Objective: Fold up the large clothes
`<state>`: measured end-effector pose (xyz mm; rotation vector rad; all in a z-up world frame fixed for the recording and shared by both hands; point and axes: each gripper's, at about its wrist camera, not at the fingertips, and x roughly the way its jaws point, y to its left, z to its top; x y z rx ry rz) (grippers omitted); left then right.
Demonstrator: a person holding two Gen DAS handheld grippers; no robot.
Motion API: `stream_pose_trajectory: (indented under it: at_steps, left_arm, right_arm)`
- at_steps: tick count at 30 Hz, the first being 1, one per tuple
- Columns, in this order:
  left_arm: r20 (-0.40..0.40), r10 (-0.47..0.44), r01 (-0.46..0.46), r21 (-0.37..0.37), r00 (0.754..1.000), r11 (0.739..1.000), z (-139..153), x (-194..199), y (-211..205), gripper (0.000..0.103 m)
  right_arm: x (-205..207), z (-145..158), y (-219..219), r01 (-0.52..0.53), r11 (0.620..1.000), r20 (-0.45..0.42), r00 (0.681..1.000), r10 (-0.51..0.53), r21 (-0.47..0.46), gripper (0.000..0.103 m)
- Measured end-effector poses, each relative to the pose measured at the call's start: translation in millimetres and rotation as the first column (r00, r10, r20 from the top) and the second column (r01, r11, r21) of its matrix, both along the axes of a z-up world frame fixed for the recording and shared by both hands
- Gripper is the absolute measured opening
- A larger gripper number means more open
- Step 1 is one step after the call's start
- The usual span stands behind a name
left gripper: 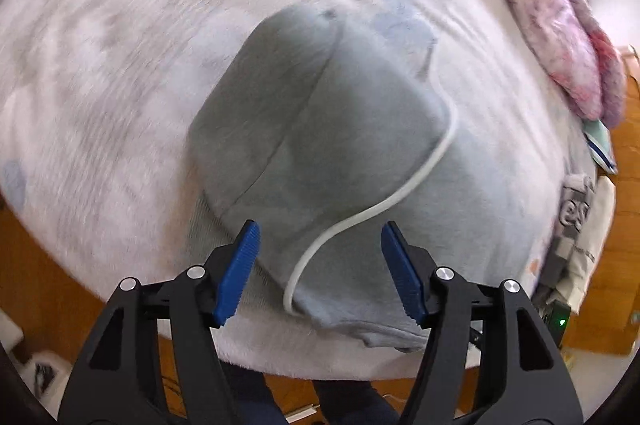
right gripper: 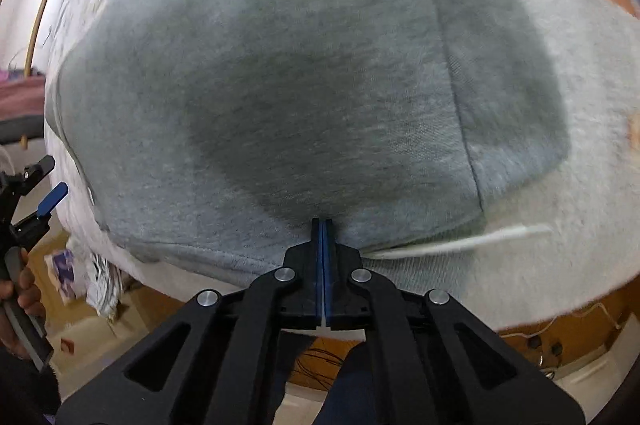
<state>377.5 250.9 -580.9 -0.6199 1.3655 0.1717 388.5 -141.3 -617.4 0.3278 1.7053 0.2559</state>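
Observation:
A grey-blue hooded garment (left gripper: 344, 129) lies folded on a pale bed cover (left gripper: 120, 65), its white drawstring (left gripper: 400, 193) curling across it toward the near edge. My left gripper (left gripper: 320, 237) is open and empty, hovering over the garment's near part. In the right wrist view the same garment (right gripper: 300, 85) fills the frame, and its drawstring (right gripper: 480, 239) lies to the right. My right gripper (right gripper: 322, 223) is shut, its tips at the garment's near edge; whether cloth is pinched between them cannot be seen. The left gripper also shows in the right wrist view (right gripper: 46, 199).
A pink and purple quilt (left gripper: 560, 25) is heaped at the bed's far right. Folded clothes (left gripper: 580, 225) are stacked at the right edge. Wooden floor (left gripper: 40, 285) shows below the bed's near edge, with cables (right gripper: 560, 337) under it.

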Motion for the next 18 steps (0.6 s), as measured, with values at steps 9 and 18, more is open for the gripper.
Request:
stream_pose_trajectory:
  at_steps: [9, 18]
  left_arm:
    - [0.036, 0.075, -0.071, -0.103, 0.997, 0.992, -9.9, 15.5, 21.9, 0.073]
    - [-0.071, 0.078, -0.086, -0.123, 0.994, 0.989, -52.1, 48.1, 33.9, 0.077]
  right_arm:
    - [61.2, 83.1, 98.8, -0.040, 0.995, 0.271, 0.963, 0.014, 0.091, 0.002]
    - [116.6, -7.8, 148.5, -0.058, 0.997, 0.138, 0.988, 0.064, -0.049, 0.000]
